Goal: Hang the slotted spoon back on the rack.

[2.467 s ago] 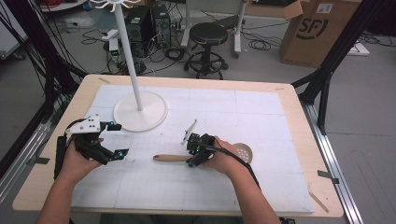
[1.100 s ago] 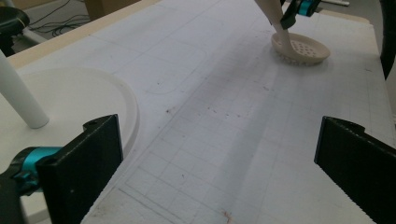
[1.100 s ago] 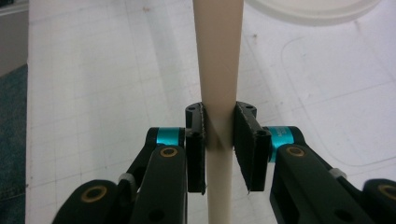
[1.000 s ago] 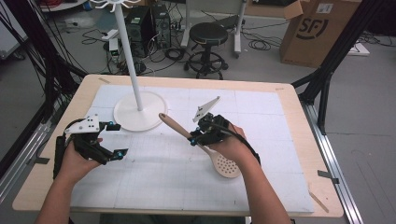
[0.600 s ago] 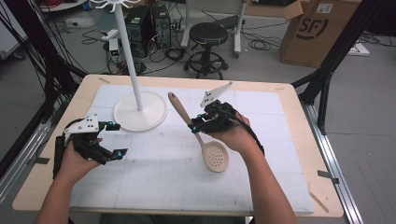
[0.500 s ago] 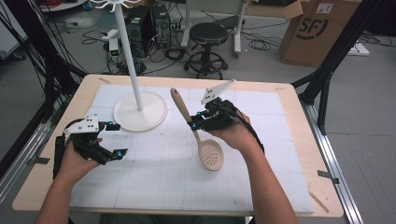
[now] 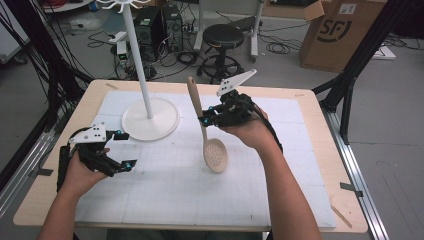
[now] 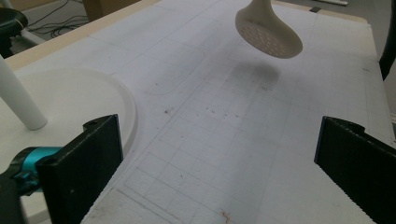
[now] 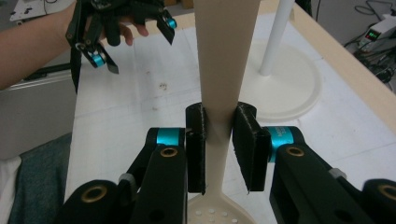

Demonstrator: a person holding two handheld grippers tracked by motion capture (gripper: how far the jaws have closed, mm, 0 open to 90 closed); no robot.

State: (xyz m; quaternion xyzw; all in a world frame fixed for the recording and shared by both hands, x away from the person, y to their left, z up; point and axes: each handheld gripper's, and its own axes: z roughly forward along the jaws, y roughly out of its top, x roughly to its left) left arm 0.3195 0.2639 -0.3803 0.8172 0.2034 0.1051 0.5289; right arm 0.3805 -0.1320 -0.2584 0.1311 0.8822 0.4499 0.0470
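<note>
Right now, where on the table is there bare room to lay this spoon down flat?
The white gridded mat lies bare between the left gripper and the right forearm, and right of that arm. It is crowded at the back left, by the white stand's round base. The beige slotted spoon hangs above the middle.

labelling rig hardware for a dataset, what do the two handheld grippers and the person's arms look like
Both grippers are black frames with flat black jaws, cyan collars and brass-coloured pivots at the joints. The left gripper and right gripper each carry a grey three-cornered plate with small holes on top. A black cable trails from each along the forearm. The forearms are bare, with no sleeves.
</note>
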